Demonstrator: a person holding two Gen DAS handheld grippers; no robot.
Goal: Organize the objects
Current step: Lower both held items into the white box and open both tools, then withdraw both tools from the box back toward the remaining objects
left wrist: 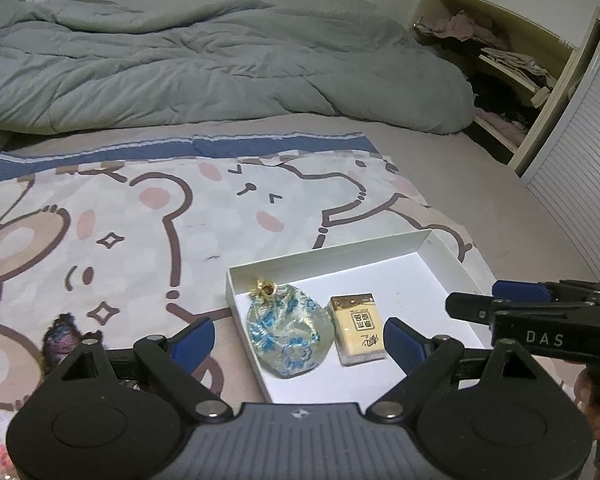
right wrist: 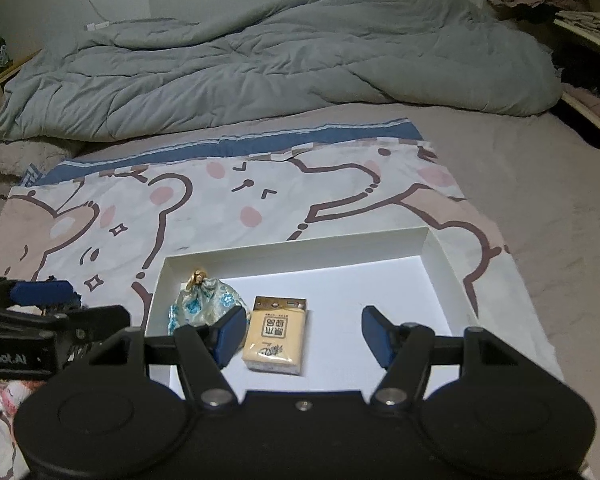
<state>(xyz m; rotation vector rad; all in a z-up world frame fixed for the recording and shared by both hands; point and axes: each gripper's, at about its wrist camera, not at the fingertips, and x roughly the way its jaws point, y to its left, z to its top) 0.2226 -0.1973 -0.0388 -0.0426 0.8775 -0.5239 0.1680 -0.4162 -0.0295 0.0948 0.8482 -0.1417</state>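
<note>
A shallow white cardboard box lid [left wrist: 448,252] is seen lying open side up on a cartoon-bear printed cloth [left wrist: 140,216] spread over a bed, with a crumpled grey quilt [left wrist: 204,64] heaped well behind it. Inside the lid, at its left end, a blue-and-cream floral fabric pouch tied with gold cord [left wrist: 290,330] is laid, and just beside it on the right a yellow tissue packet printed with brown Chinese characters [left wrist: 358,328] is placed flat; the characters are too small to be read with confidence. The left gripper [left wrist: 298,340] is held above the lid's near edge with its blue-padded jaws spread wide and nothing gripped between them. The right gripper [right wrist: 304,336] is held over the lid with its jaws parted about halfway, also empty; the packet is seen below the gap, untouched. The letters "DAS" are marked on the right gripper's side, and "Robot.AI" on the left gripper's side. A small dark purple patterned object [left wrist: 62,334] lies on the cloth to the lid's left.
</note>
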